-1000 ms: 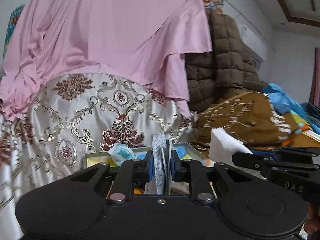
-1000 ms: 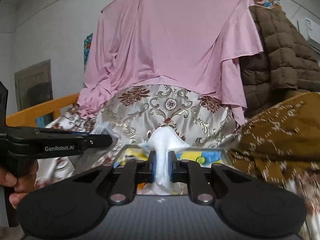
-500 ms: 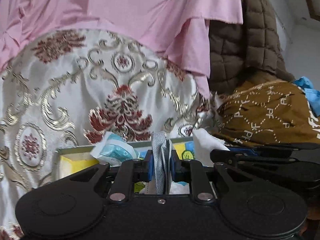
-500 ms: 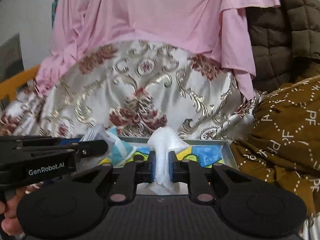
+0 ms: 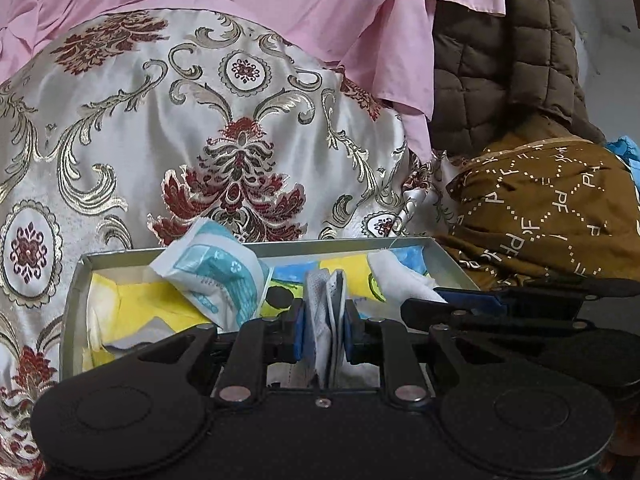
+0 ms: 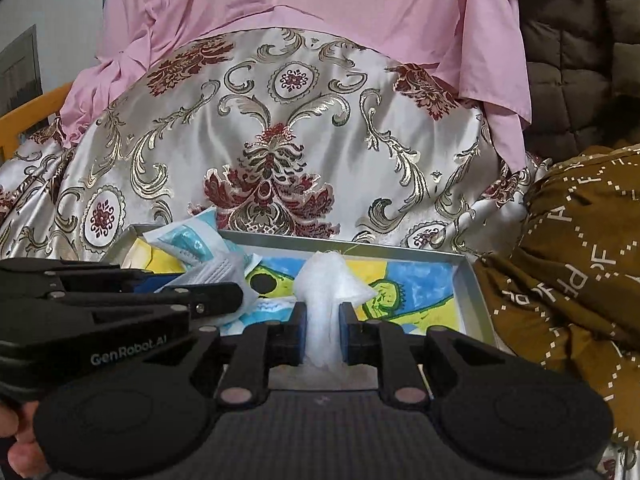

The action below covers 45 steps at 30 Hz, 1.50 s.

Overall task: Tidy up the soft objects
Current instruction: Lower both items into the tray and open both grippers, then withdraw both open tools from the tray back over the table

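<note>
Both tools [image 5: 323, 326] [image 6: 323, 330] nearer box [image 6: 472, 280] now

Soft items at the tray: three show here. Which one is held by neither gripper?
The teal-printed white packet, resting against the tray's back-left rim. The grey perforated cloth sits in the left gripper; the white tissue in the right gripper.

I hold my left gripper [image 5: 324, 330] low at the near edge of the tray [image 5: 76, 292], pads pressing a folded grey cloth [image 5: 322, 320]. My right gripper [image 6: 323, 332] sits just beside it, jaws opening, a white wad [image 6: 326, 292] still between the pads.
</note>
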Each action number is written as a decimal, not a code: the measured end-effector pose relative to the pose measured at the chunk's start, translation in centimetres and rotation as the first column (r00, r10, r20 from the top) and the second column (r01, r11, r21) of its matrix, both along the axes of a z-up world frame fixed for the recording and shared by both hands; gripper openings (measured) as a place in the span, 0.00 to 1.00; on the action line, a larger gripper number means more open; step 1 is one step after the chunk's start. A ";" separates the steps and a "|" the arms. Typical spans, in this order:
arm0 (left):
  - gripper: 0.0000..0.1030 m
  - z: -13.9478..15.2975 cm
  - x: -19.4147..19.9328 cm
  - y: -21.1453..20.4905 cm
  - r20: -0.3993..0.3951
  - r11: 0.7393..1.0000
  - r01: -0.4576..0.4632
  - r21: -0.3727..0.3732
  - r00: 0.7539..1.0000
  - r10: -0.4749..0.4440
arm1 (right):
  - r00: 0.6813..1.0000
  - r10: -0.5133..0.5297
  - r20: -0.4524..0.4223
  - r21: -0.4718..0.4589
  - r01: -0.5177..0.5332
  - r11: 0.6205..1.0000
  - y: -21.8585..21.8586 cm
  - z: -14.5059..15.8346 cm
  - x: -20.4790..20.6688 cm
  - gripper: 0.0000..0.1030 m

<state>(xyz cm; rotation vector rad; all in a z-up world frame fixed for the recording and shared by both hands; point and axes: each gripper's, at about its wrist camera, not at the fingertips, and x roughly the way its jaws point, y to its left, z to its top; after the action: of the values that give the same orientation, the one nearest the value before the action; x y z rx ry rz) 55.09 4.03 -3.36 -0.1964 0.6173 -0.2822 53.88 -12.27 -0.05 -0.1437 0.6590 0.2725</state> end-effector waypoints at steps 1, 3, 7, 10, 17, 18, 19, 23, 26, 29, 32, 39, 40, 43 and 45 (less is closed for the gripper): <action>0.19 0.0 0.0 0.0 -0.001 1.000 0.001 0.001 1.000 -0.001 | 1.000 0.000 -0.001 0.001 0.000 1.000 0.0 -0.1 0.0 0.20; 0.21 0.1 0.0 0.0 -0.003 1.000 -0.002 -0.002 1.000 0.002 | 1.000 -0.002 -0.002 0.000 0.002 1.000 0.0 -0.1 0.0 0.23; 0.23 0.1 -0.2 0.0 -0.009 1.000 -0.008 -0.011 1.000 0.008 | 1.000 -0.009 0.000 0.004 0.009 1.000 -0.1 0.1 -0.1 0.28; 0.29 0.2 -0.5 -0.1 -0.006 1.000 -0.016 -0.003 1.000 0.016 | 1.000 -0.022 0.001 0.011 0.022 1.000 -0.5 0.2 -0.2 0.34; 0.46 0.7 -1.6 -0.3 -0.006 0.999 -0.032 0.007 0.999 0.032 | 0.998 -0.065 0.016 0.053 0.064 0.997 -2.5 0.9 -1.3 0.60; 0.48 0.9 -1.9 -0.4 0.000 0.999 -0.034 0.012 0.999 0.034 | 0.997 -0.070 0.018 0.062 0.069 0.996 -2.9 1.1 -1.4 0.61; 0.51 1.1 -2.2 -0.4 0.006 0.999 -0.035 0.018 0.999 0.035 | 0.997 -0.078 0.023 0.073 0.076 0.994 -3.2 1.4 -1.6 0.62; 0.64 2.0 -3.6 -0.5 0.043 0.998 -0.059 0.030 0.997 0.057 | 0.993 -0.107 0.052 0.113 0.100 0.988 -4.5 2.4 -2.8 0.72; 0.69 3.0 -4.9 -0.4 0.079 0.996 -0.083 0.022 0.994 0.081 | 0.990 -0.119 0.079 0.131 0.108 0.985 -5.3 3.3 -4.0 0.81; 0.79 4.0 -6.6 -0.2 0.125 0.994 -0.111 0.020 0.986 0.108 | 0.984 -0.137 0.112 0.157 0.119 0.980 -6.0 4.3 -5.4 0.86; 0.84 5.1 -8.2 0.0 0.167 0.991 -0.136 0.020 0.977 0.130 | 0.979 -0.146 0.140 0.172 0.121 0.978 -6.6 5.3 -6.8 0.90; 0.98 7.8 -12.8 0.6 0.236 0.986 -0.164 -0.019 0.958 0.164 | 0.970 -0.142 0.196 0.198 0.102 0.975 -7.3 7.5 -11.0 1.00; 0.99 8.2 -13.7 0.6 0.247 0.986 -0.166 -0.023 0.955 0.166 | 0.970 -0.139 0.200 0.200 0.099 0.975 -7.3 7.8 -11.6 1.00; 0.99 9.1 -16.0 0.6 0.262 0.986 -0.163 -0.039 0.950 0.167 | 0.969 -0.129 0.209 0.199 0.087 0.976 -7.3 8.8 -13.7 1.00; 0.99 9.9 -17.6 0.6 0.273 0.985 -0.164 -0.052 0.946 0.172 | 0.968 -0.123 0.219 0.192 0.081 0.978 -7.1 9.5 -15.2 1.00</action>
<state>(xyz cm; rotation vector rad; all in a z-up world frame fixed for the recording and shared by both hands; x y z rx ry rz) 37.53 4.67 6.54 -0.2314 0.3159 -0.1494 38.64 -19.42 9.46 0.0339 0.4070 0.2108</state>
